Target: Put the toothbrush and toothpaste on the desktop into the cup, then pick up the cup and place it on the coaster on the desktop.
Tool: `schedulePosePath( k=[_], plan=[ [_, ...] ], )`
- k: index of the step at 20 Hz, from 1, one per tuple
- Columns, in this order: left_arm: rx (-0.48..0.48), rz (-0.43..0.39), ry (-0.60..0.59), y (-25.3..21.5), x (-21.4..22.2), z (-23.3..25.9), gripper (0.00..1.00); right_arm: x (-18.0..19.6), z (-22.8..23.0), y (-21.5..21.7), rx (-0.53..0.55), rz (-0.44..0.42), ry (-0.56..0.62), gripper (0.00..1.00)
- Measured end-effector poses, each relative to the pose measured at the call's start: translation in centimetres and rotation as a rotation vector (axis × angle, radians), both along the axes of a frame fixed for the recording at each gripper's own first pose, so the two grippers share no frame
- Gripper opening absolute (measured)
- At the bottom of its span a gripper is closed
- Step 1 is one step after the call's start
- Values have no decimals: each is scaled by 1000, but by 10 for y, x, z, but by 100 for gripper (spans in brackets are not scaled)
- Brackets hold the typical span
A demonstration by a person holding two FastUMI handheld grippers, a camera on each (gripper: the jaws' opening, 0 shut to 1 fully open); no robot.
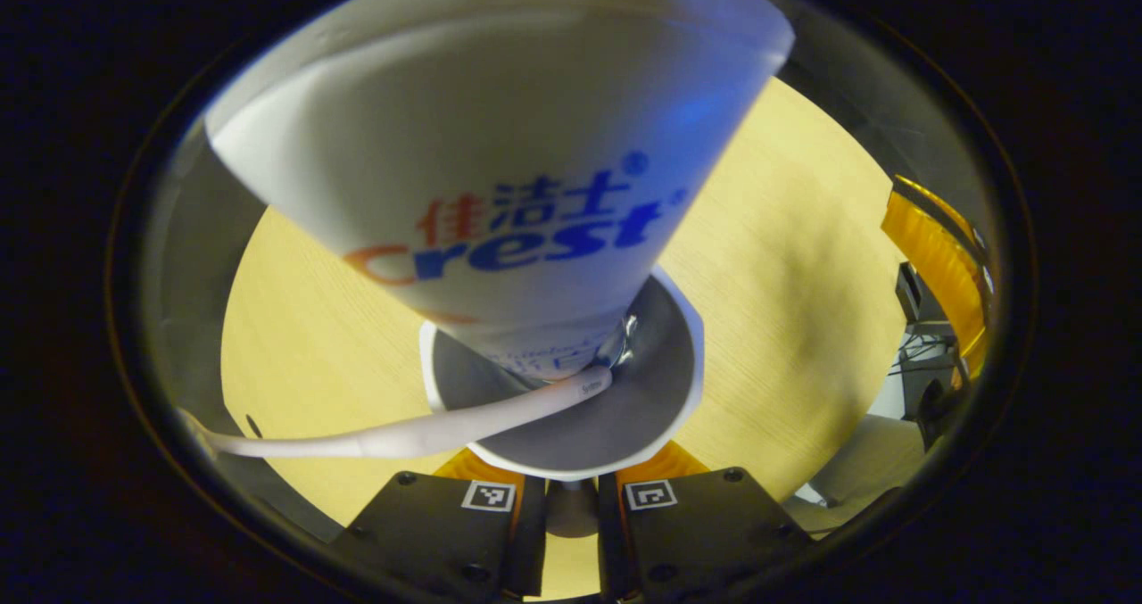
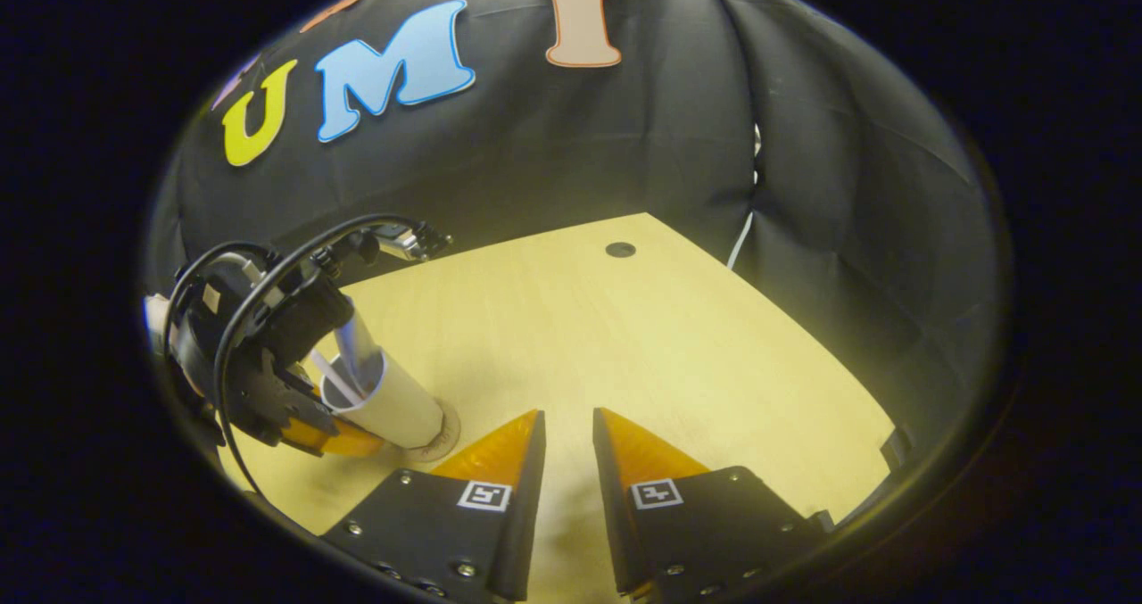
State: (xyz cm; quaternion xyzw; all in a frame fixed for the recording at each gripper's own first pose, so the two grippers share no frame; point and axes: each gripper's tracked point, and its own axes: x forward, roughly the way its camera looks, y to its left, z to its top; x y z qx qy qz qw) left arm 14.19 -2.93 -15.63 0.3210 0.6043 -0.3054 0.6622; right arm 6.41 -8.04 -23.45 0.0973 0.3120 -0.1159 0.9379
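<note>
I look straight down into a white cup (image 1: pixel 665 390) that holds a white toothpaste tube (image 1: pixel 500 158) and a pale toothbrush (image 1: pixel 428 430) leaning out to the left. My left gripper (image 1: pixel 571 488) is shut on a grey part of the cup just under its near rim. From the right gripper view, the cup (image 2: pixel 401 403) sits low at the left with its base on the round tan coaster (image 2: pixel 446 442), and the left gripper (image 2: pixel 330 434) clasps it from the left. My right gripper (image 2: pixel 568 412) hovers over the bare wooden table, its fingers a narrow gap apart with nothing between them.
The light wooden table (image 2: pixel 624 336) runs back to the black cloth wall. A small dark round spot (image 2: pixel 620 249) lies near its far edge, and a white cable (image 2: pixel 740 238) hangs at the wall. Beyond the table's edge are cables and equipment (image 1: pixel 919 354).
</note>
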Motion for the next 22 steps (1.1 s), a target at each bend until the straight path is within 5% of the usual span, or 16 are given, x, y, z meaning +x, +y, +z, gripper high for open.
schedulePosePath(
  k=[8,14,18,22],
  plan=[
    [15,-5,23,14,4,6,31,6,-4,3,8,8,10,34],
    [-14,7,11,53,5,41,40,8,-5,11,10,23,11,34],
    [-67,66,21,99,-8,77,59,7,-6,19,15,39,18,34],
    [-149,174,10,162,-24,127,59,5,-3,33,3,85,22,34]
  ],
)
